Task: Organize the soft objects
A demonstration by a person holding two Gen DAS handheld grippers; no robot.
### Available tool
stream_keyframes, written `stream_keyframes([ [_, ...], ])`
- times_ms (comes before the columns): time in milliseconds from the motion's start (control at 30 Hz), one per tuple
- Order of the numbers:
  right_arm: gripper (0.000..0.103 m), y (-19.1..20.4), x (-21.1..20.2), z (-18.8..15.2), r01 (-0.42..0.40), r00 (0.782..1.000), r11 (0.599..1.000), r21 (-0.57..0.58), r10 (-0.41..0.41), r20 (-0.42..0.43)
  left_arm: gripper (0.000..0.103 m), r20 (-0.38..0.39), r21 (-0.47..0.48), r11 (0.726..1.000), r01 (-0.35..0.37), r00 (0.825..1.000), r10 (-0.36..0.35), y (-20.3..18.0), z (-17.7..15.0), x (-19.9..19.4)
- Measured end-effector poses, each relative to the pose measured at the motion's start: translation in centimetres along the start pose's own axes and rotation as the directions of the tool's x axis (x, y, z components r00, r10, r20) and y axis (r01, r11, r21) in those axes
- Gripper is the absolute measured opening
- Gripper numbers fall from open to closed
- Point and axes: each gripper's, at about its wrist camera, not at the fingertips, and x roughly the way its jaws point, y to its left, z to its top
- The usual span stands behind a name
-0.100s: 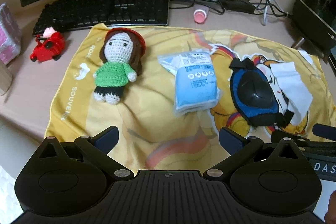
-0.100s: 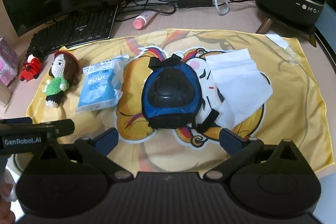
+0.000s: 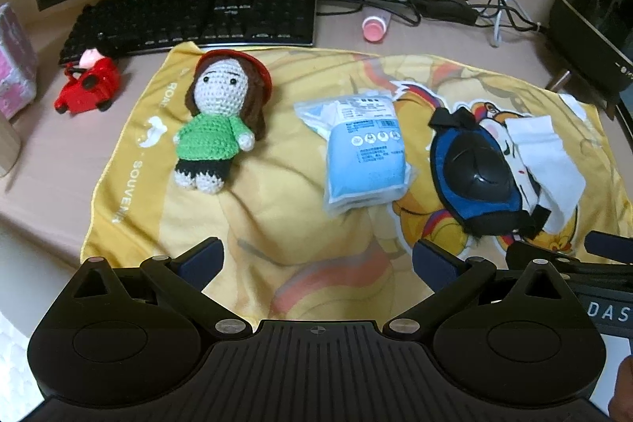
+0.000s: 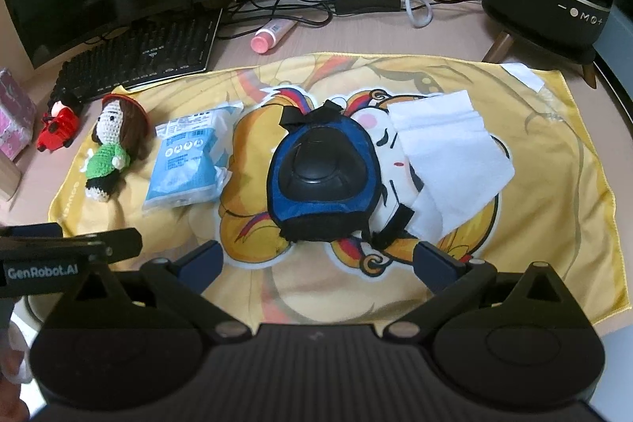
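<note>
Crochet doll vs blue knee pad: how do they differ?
The crochet doll is yarn throughout, with a green top; the blue knee pad has a hard black cap and black straps. The doll lies near the cloth's left edge, the knee pad mid-cloth, overlapping a white tissue. Both rest ungripped on the yellow cloth.

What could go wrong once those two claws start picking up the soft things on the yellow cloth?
The white tissue lies partly under the blue knee pad, so lifting the pad may drag or crumple it. The yellow cloth is loose and wrinkled; a low grab at the mask packet could pinch cloth too and shift the crochet doll. Both grippers, left and right, are open and empty.
</note>
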Motion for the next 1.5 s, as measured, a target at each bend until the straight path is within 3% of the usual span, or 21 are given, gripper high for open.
stream_keyframes([
  [800, 0.103, 0.3, 0.4, 0.2, 0.016, 1.000, 0.999, 0.029, -0.016, -0.015, 0.103, 0.005, 0.019, 1.000, -0.019, 1.000, 0.019, 0.8, 0.6, -0.1],
  [1500, 0.103, -0.2, 1.5, 0.8, 0.036, 0.999, 0.998, 0.050, -0.034, -0.034, 0.103, -0.048, 0.023, 1.000, -0.015, 0.999, 0.016, 0.7, 1.1, 1.9],
])
